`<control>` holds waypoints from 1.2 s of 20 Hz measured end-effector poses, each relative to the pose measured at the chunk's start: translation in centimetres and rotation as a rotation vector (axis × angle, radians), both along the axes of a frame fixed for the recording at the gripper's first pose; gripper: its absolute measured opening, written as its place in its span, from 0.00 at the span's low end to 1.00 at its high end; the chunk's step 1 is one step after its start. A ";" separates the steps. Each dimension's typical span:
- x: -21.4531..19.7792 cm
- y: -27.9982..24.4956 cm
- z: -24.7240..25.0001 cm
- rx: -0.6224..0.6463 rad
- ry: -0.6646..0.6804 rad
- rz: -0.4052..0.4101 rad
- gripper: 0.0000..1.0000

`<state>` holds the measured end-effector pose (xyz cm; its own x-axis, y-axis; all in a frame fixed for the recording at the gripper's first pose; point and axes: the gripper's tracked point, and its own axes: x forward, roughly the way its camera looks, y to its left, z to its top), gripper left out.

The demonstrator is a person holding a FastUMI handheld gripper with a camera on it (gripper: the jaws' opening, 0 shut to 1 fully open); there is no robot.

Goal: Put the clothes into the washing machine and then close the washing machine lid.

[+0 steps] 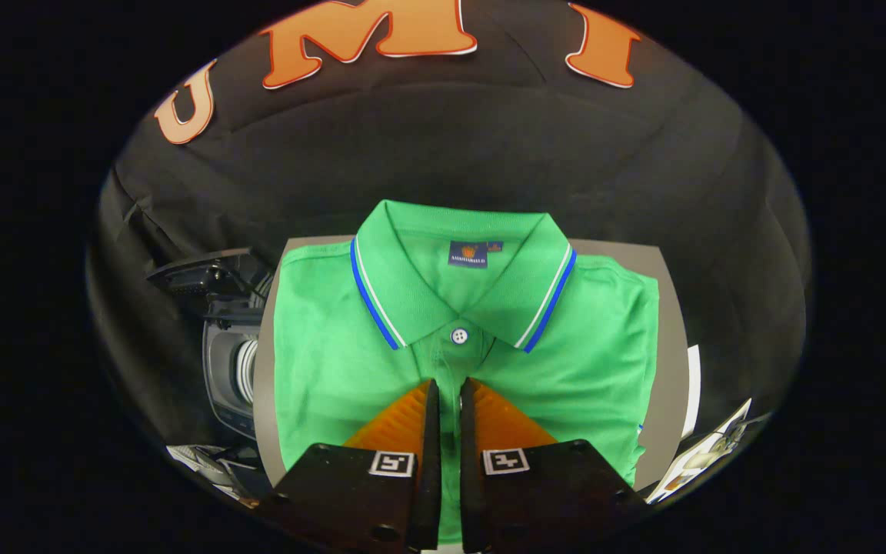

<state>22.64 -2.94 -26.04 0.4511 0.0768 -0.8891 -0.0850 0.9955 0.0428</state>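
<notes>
Green polo shirt (566, 346) lies folded; gripper (448, 396) nearly closed, pinching its placket.

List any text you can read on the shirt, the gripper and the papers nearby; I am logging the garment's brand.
Neck label on the green shirt: lettering too small to read.
Small tag beside it: too small to read.
Square markers on the gripper: black-and-white patterns, no words. Its fingers stand nearly together over the shirt's placket.
Printed sheet beside the table: blurred, unreadable.
</notes>
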 end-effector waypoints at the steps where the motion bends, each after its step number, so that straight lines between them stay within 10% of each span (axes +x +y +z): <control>1: 0.0 -0.1 -0.1 0.002 0.004 -0.002 0.19; 24: -0.2 0.1 0.5 0.126 -0.163 -0.018 0.09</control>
<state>22.47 -2.80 -25.55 0.5904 0.1736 -0.7883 -0.0834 0.9845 0.1543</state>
